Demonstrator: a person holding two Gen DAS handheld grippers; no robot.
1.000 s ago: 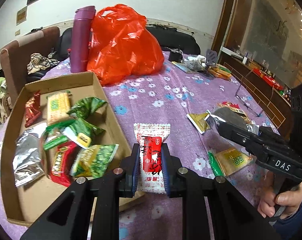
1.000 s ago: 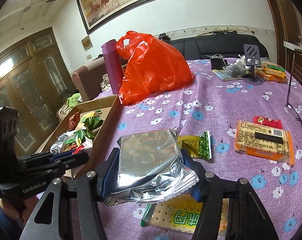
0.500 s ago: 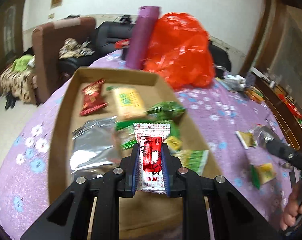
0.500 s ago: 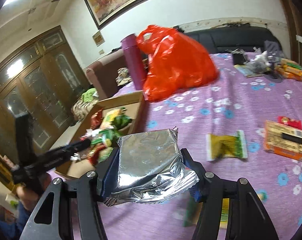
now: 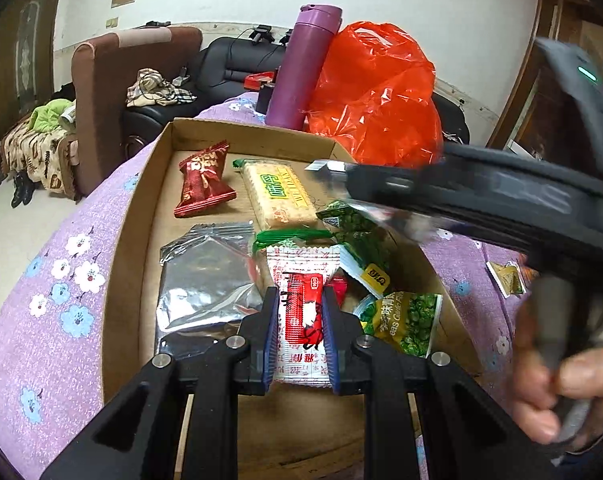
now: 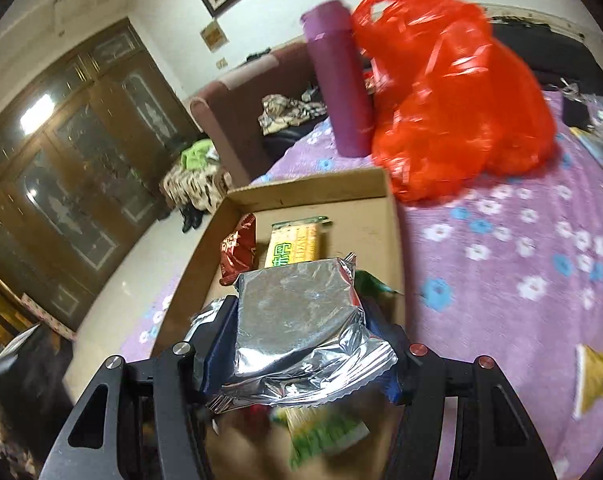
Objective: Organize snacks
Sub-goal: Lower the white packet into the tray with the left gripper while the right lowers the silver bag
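A shallow cardboard box (image 5: 153,184) lies on the purple flowered table and holds several snacks: a red packet (image 5: 203,184), a yellow cracker pack (image 5: 279,194), a silver foil bag (image 5: 205,280) and green packets (image 5: 405,320). My left gripper (image 5: 300,316) is shut on a white and red snack packet (image 5: 301,280) above the box's near end. My right gripper (image 6: 301,340) is shut on a silver foil packet (image 6: 297,320) and holds it over the box (image 6: 393,216). The right gripper's arm (image 5: 481,196) crosses the left wrist view over the box's right side.
A purple flask (image 5: 305,68) and an orange plastic bag (image 5: 377,96) stand just behind the box. Loose snack packets lie on the table to the right (image 6: 597,376). A brown armchair (image 5: 113,80) and black sofa sit beyond the table's far edge.
Both grippers have swung left from the open table to above the box, each still holding its packet. The right gripper now reaches across the box in the left wrist view.
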